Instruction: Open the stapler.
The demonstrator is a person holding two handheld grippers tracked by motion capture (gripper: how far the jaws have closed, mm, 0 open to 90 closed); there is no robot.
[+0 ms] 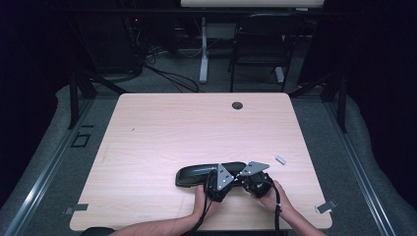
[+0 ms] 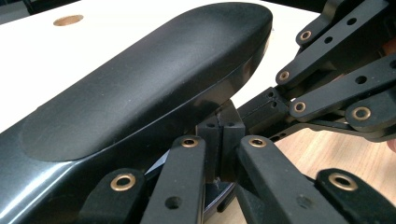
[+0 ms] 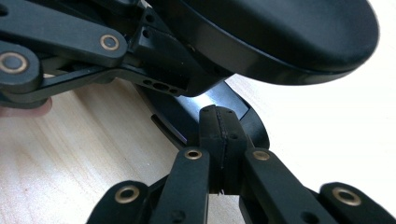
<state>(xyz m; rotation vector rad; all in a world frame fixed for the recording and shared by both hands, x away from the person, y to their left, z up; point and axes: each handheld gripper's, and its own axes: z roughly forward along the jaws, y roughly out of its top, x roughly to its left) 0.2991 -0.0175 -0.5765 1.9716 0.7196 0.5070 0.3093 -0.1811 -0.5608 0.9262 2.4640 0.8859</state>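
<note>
Black glasses-type case (image 1: 201, 174) — long, rounded at both ends, lying near the front edge of the pale wood surface (image 1: 162, 128), right of centre, its long axis running roughly left to right in the high view. Lid is matte with a faint grain, a softly domed top (image 2: 140, 88) and a smooth glossy band along the side below it that catches the light. The lid stands lifted at the end nearest the hands: in the right gripper view the dark upper shell (image 3: 280, 37) sits raised above a shinier lower shell (image 3: 205, 112), a gap showing between the two. Left tongs (image 1: 215, 186) are at that end, held by the person's left hand (image 1: 205, 200); in the left gripper view their pads (image 2: 220, 140) meet tightly — closed, tips tucked under the lid's edge against the lower shell; I cannot tell if they pinch anything. Right tongs (image 1: 253, 181) sit just beside them, in the right hand (image 1: 270, 195), also closed; in the right gripper view their pads (image 3: 220, 135) press together against the rim of the lower shell. The two tongs nearly touch each other at the case's right end. A small grey object (image 1: 281, 159) lies on the surface to the right, apart from the case. A round grommet hole (image 1: 237, 105) sits near the far edge.
</note>
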